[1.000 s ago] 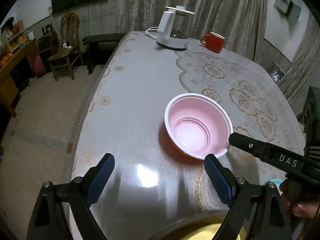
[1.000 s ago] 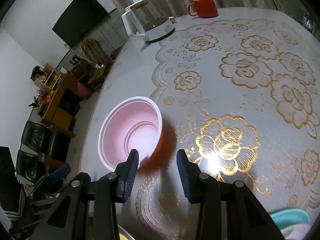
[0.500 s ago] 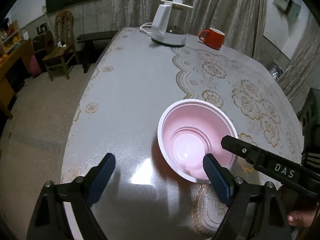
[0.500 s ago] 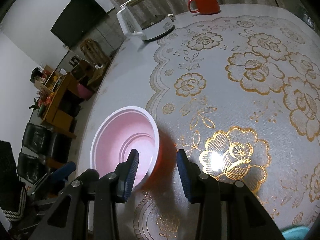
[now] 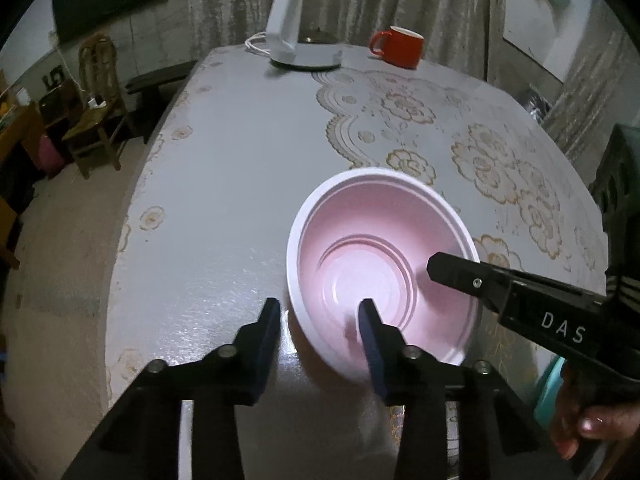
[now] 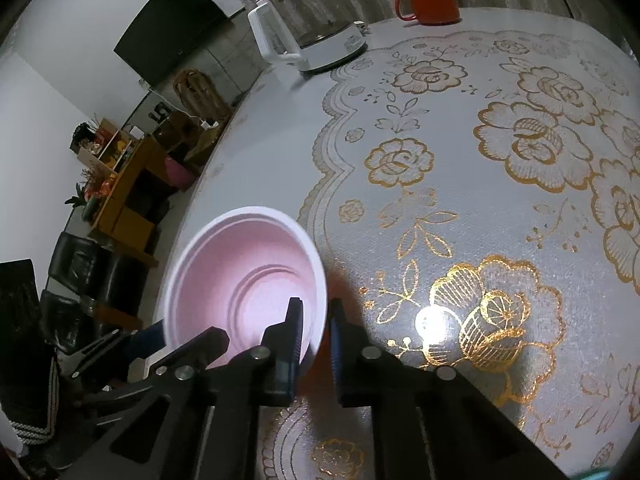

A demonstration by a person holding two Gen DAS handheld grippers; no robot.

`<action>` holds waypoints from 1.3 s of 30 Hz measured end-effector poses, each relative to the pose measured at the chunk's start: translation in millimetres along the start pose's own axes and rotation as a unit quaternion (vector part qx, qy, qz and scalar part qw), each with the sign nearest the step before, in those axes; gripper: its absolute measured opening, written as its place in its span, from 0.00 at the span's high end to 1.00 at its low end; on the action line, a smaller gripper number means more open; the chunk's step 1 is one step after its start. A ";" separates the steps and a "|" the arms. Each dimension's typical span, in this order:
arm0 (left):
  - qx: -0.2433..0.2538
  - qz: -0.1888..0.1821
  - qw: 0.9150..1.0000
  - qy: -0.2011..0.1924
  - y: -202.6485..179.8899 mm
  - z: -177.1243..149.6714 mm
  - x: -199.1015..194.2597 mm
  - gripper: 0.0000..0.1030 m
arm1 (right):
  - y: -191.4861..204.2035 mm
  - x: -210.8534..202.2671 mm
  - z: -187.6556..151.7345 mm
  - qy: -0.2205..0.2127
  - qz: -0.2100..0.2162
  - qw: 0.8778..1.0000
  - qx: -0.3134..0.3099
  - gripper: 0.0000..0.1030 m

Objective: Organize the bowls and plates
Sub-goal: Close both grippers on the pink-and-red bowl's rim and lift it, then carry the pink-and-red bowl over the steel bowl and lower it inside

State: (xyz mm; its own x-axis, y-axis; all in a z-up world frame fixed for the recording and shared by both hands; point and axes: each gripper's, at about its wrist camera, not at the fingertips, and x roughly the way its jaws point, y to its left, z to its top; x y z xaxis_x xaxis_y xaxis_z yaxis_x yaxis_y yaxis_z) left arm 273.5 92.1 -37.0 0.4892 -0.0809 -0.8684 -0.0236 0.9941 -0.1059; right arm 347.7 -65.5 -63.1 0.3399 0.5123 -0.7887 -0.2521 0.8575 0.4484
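A bowl (image 5: 380,264), pink inside and red outside, sits near the table's left edge; it also shows in the right wrist view (image 6: 244,280). My left gripper (image 5: 322,320) straddles the bowl's near-left rim, one finger outside and one inside, with the jaws narrowed but a gap still showing around the rim. My right gripper (image 6: 316,328) is shut on the bowl's right rim, one finger inside and one outside. In the left wrist view the right gripper's black finger (image 5: 472,276) reaches over the bowl's right side.
A white kettle (image 5: 304,24) and a red mug (image 5: 398,46) stand at the table's far end. The table (image 5: 240,168) has a gold flower cloth and drops off on the left to the floor and a chair (image 5: 96,96). A teal dish edge (image 5: 550,384) shows at right.
My left gripper's jaws closed from wide open to narrow and moved onto the bowl's left rim. My right gripper closed on the bowl's right rim. The bowl now lies closer in both views.
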 end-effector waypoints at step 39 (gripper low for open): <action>0.044 -0.007 0.994 -0.095 -47.3 -67.0 -102.9 0.79 | 15.7 -100.9 -70.7 -0.067 0.040 0.997 0.016 0.92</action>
State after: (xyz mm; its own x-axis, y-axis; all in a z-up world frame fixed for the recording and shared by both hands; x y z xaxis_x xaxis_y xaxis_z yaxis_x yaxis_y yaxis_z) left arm 165.9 48.6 24.9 0.6456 -0.0875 -0.7586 0.0563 0.9962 -0.0671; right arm 245.4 -107.0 -6.2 0.4386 0.5794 -0.6870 -0.2544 0.8132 0.5235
